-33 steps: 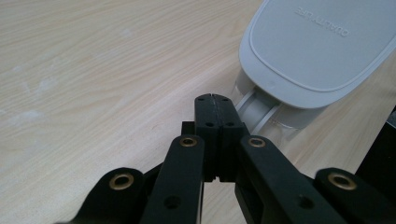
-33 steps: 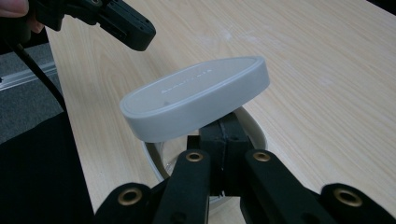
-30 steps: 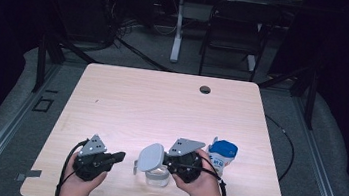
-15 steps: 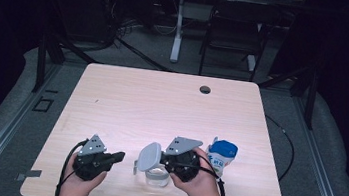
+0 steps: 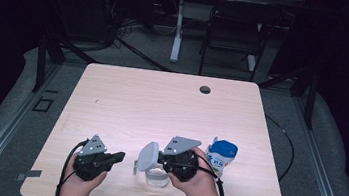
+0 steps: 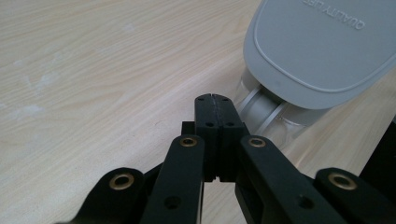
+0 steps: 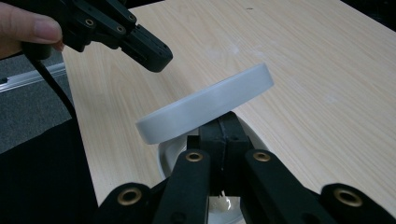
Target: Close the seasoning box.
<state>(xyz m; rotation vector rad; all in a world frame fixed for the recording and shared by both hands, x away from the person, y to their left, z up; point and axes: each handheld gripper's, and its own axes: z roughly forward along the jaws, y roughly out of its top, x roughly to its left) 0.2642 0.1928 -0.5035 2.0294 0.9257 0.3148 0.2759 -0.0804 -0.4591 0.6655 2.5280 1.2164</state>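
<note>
A clear glass jar (image 5: 157,177) stands near the table's front edge, and its grey hinged lid (image 5: 147,155) is tilted up and open. My right gripper (image 5: 160,161) is shut, with its tips just under the raised lid (image 7: 205,103) and over the jar's white rim (image 7: 168,154). My left gripper (image 5: 121,157) is shut and empty, a short way left of the jar and pointing at it. In the left gripper view its closed jaws (image 6: 213,101) stop just short of the lid (image 6: 322,46) and the jar's hinge (image 6: 264,112).
A blue and white packet (image 5: 221,155) stands right of the right hand. A dark round hole (image 5: 205,89) sits near the back edge of the wooden table (image 5: 161,106). The left gripper (image 7: 140,44) shows at the upper left of the right gripper view.
</note>
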